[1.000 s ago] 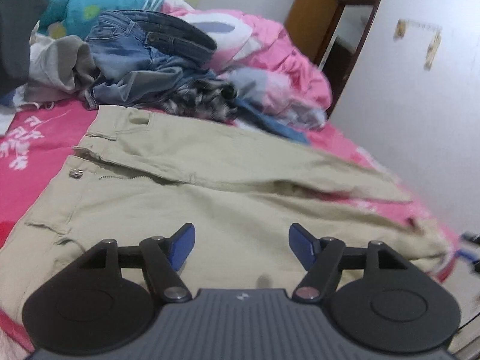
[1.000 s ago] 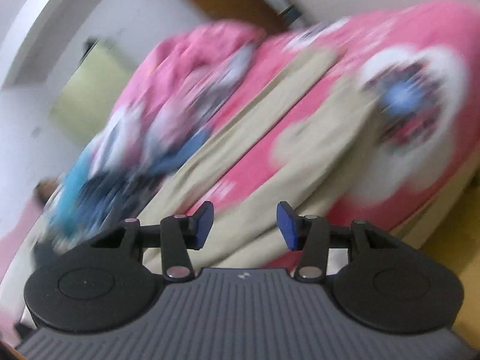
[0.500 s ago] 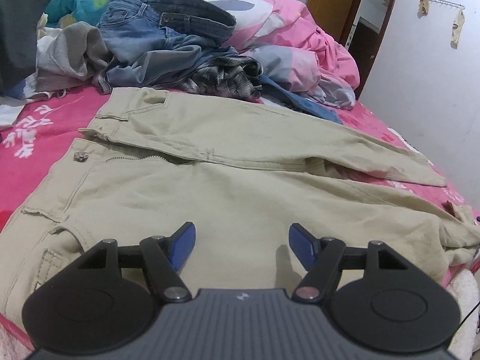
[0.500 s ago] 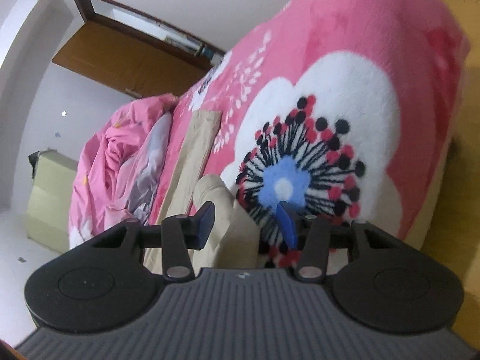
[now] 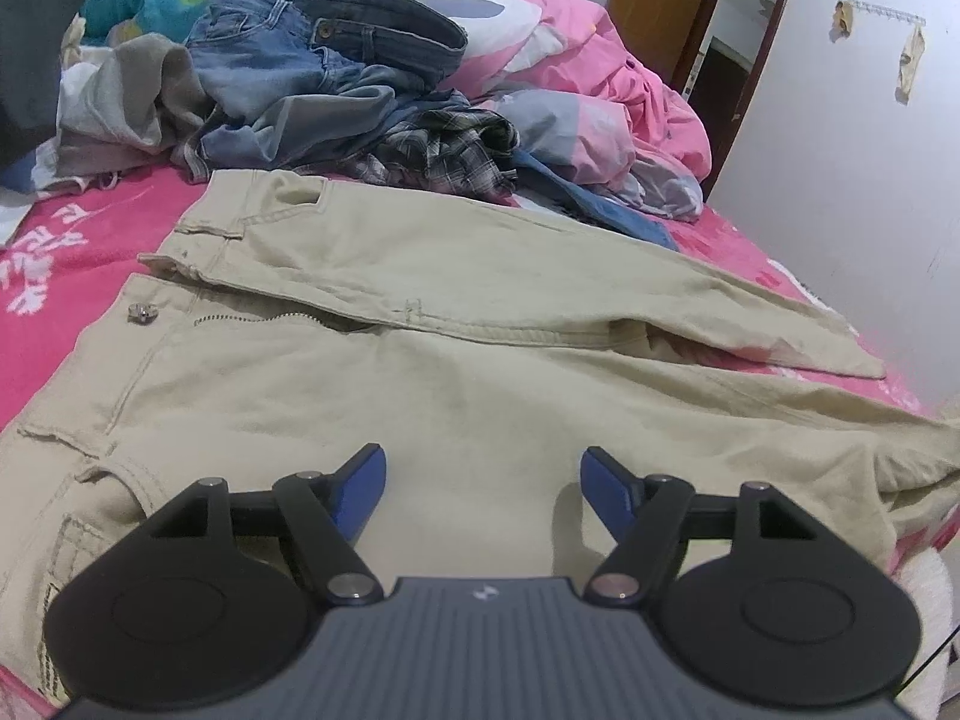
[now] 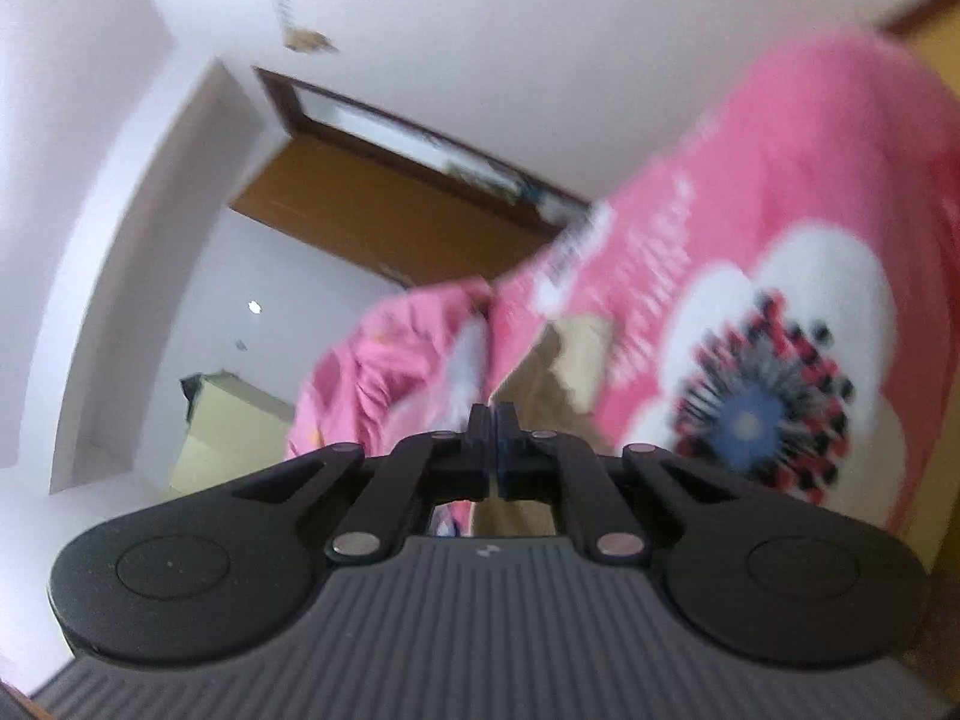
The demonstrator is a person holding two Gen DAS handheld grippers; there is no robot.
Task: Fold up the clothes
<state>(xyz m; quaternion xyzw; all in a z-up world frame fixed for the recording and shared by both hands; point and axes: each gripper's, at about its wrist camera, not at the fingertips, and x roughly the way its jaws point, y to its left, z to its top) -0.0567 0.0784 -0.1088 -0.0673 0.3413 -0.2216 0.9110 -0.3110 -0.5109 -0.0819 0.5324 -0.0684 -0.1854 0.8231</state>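
Since half a second ago your right gripper (image 6: 493, 420) has been closing, apparently on the hem of the khaki trousers (image 5: 480, 372).

Nearest you, your left gripper (image 5: 483, 480) is hovering with jaws spread wide, holding nothing, just above the thigh of the trousers lying flat on the pink bedspread (image 5: 42, 276). Beyond them the heap of jeans and plaid shirt (image 5: 336, 90) is waiting. You are likely starting the leg fold, so next you are lifting that hem toward the waistband.
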